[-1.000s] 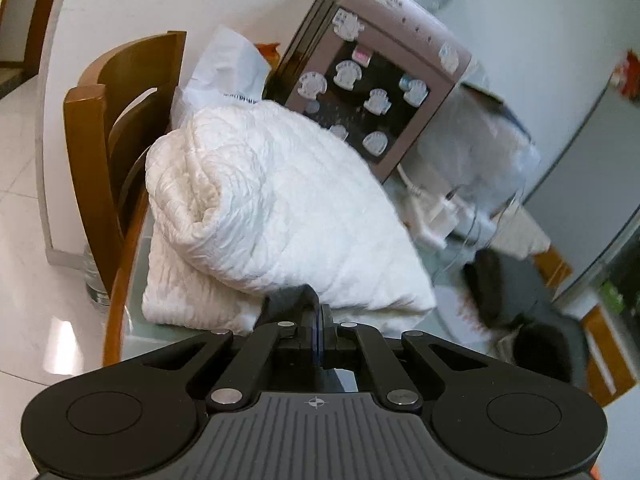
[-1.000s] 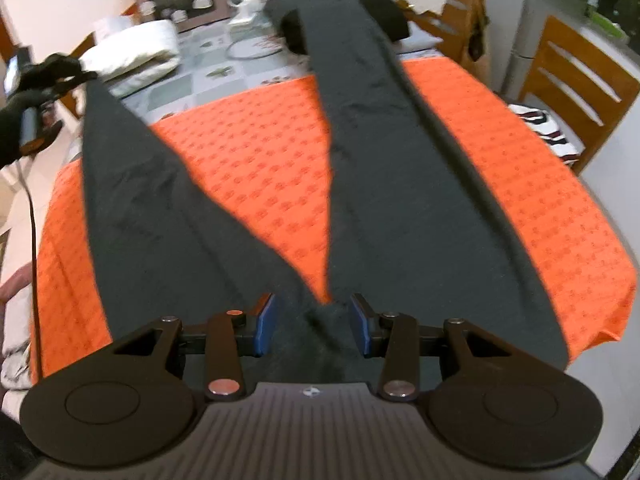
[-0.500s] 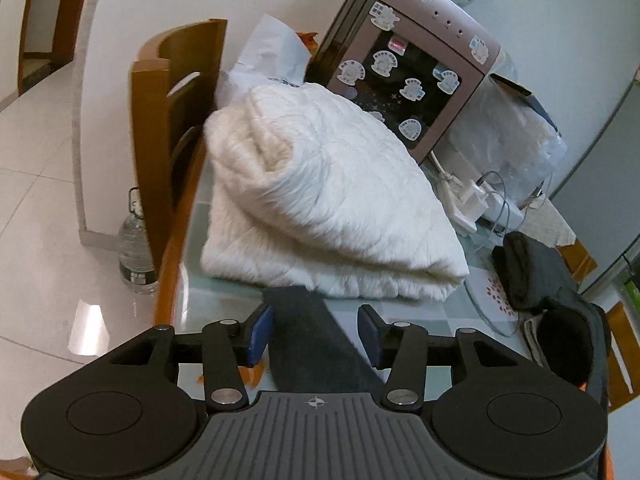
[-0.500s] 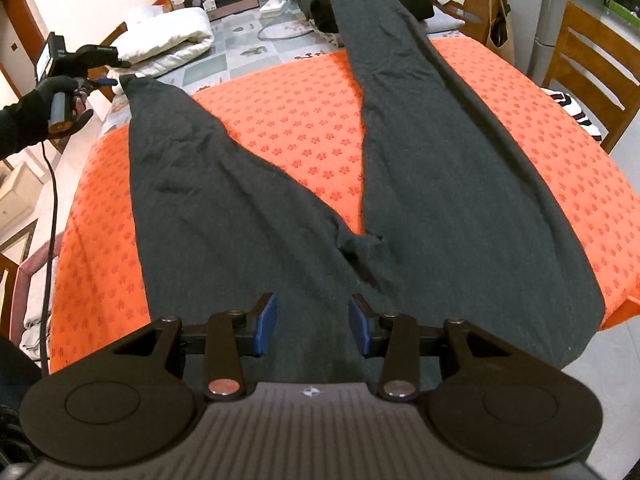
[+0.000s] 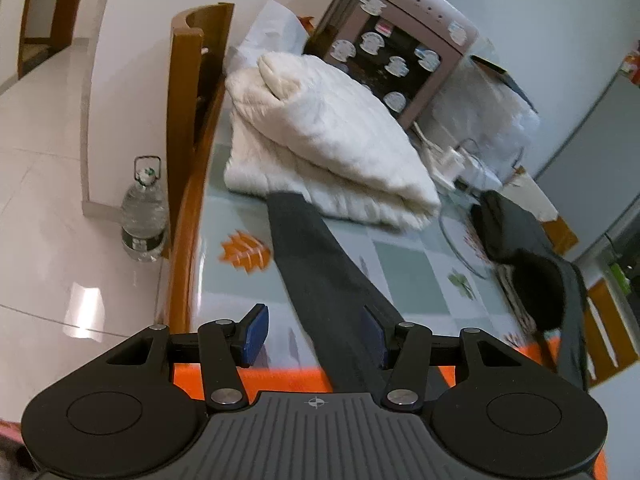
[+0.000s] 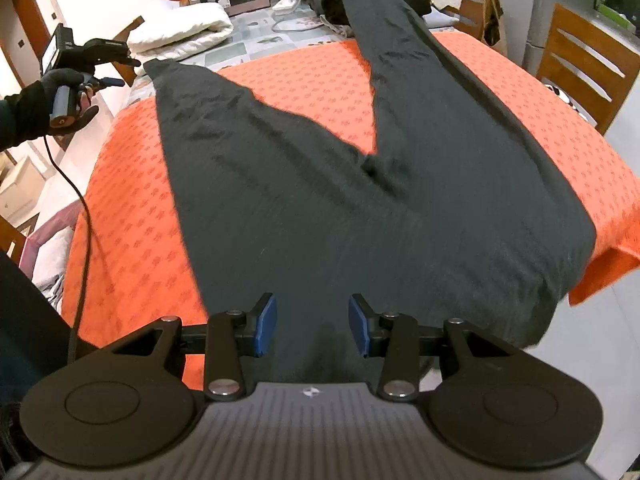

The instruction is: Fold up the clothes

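Matt dark cloth trousers (image 6: 360, 208)

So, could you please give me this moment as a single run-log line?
step: trousers spread flat on orange cloth | left gripper: jaws open, above one leg end | right gripper: jaws open, over waistband | fold: not yet begun

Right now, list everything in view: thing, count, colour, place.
trousers: 1, dark grey, spread flat on the cloth, legs apart
cloth: 1, orange, covers the near table
quilt: 1, white, folded, far table end
cabinet: 1, pink with stickers, behind the quilt
dark clothes: 1 pile, black, under the right leg's end
bottle: 1, clear, on the floor by a chair
chairs: at least 3, brown wood, round the table
left hand-held gripper: black, blue pads, open over the left leg
right hand-held gripper: black, blue pads, open over the waist
gloved hand: 1, black, holds the left one
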Tool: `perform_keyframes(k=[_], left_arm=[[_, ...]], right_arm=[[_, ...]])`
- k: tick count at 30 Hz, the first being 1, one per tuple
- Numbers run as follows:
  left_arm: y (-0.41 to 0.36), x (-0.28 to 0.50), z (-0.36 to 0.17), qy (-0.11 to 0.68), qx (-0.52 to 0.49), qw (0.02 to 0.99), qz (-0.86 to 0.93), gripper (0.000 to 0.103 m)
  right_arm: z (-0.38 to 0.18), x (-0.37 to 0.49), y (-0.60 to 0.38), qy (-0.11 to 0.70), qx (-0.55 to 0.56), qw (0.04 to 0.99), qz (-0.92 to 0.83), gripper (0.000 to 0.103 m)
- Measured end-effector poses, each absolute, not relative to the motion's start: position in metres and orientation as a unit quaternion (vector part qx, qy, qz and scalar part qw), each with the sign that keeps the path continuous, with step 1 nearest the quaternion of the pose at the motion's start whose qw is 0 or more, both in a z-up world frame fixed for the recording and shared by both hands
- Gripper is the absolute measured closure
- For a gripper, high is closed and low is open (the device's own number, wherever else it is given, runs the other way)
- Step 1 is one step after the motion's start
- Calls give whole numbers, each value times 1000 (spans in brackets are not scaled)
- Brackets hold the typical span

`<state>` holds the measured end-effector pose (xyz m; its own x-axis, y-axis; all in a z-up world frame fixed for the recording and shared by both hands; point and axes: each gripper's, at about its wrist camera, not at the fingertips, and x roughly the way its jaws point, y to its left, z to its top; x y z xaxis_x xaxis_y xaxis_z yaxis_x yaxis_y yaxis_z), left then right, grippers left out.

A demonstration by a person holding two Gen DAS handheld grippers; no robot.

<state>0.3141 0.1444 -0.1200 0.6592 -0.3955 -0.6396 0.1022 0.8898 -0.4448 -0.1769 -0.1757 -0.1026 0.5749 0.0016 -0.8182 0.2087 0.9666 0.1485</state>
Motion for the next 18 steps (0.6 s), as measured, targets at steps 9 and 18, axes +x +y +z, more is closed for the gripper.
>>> perform_keyframes(k=[9,18], left_arm=[[136,280,-113,394,-180,883,-182,49],[131,268,-116,396,-170,881,-197,48]], right_arm=[[-122,-216,-137,449,126,879,-102,58],[-138,-231,-127,438,145,878,-131,58]])
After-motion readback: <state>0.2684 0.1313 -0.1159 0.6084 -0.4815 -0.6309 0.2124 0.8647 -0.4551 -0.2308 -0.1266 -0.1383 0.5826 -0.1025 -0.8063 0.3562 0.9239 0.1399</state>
